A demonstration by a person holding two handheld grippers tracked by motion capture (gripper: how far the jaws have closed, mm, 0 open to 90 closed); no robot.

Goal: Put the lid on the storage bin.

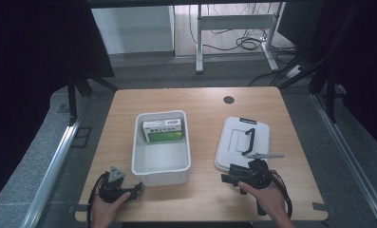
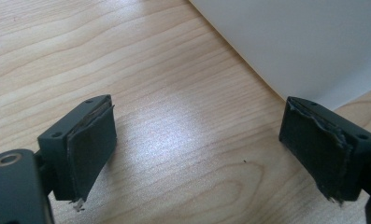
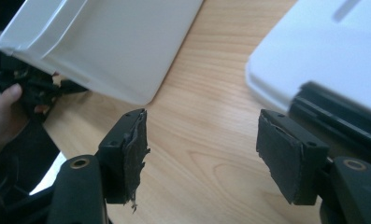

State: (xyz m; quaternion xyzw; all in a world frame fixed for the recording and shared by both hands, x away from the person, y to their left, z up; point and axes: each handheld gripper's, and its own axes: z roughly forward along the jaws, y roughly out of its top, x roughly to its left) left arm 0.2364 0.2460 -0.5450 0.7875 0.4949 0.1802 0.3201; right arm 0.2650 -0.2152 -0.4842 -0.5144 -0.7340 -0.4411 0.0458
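Presently on the wooden bench:

Item one, white bin: open-topped, rectangular, standing at the middle of the bench, its near wall close to the near edge. Contents: a green and white box, lying against the far wall of the bin.

Item two, white lid: flat on the bench right of the bin and apart from it, black handle on its top, a dark label at its far edge.

Item three, left gripper: held in the person's left hand at the near left corner of the bench, just beside the bin's near left corner. Jaws stand wide apart, bare wood between them; the bin's white wall shows just beyond one pad in the left gripper view.

Item four, right gripper: held in the right hand near the near edge, at the lid's near edge. Jaws stand wide apart, nothing between them; in the right gripper view one jaw lies close beside the lid's rim.

Item five, dark round hole: in the bench top near the far edge.
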